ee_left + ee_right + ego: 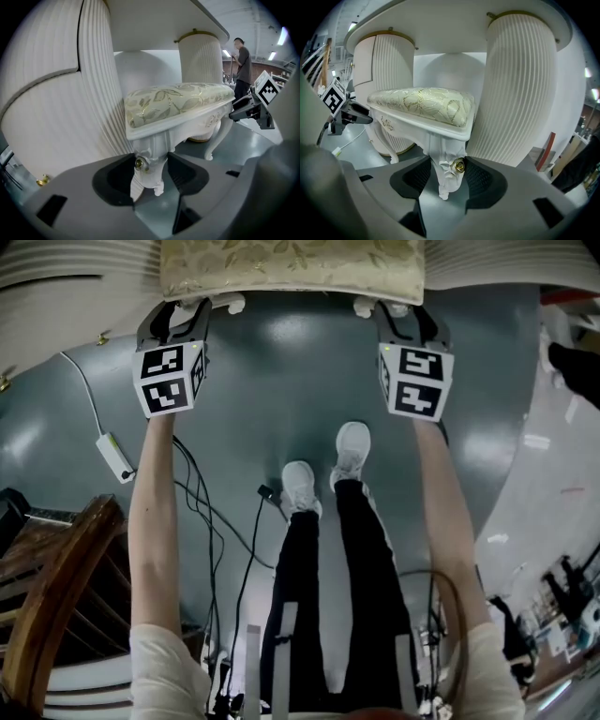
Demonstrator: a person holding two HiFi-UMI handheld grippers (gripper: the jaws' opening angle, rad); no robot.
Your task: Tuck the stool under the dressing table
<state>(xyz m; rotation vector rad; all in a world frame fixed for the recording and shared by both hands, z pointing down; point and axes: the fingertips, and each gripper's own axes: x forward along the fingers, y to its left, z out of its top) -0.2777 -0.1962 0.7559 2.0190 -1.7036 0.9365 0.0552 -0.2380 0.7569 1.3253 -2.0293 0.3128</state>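
The stool (291, 268), white with a pale leaf-patterned cushion, stands at the top of the head view, its seat partly under the white ribbed dressing table (66, 263). My left gripper (187, 307) is shut on the stool's near left leg (149, 176), whose carved top with a brass bolt sits between the pads. My right gripper (398, 313) is shut on the near right leg (447, 176) in the same way. In both gripper views the seat (178, 105) (424, 105) lies between the table's two fluted pedestals (93, 93) (520, 84), below the table top.
Black cables and a white power adapter (114, 456) lie on the grey floor at left. A dark wooden piece of furniture (56, 587) stands at the lower left. The holder's legs and white shoes (323, 474) are behind the stool. A person (243, 61) stands far off.
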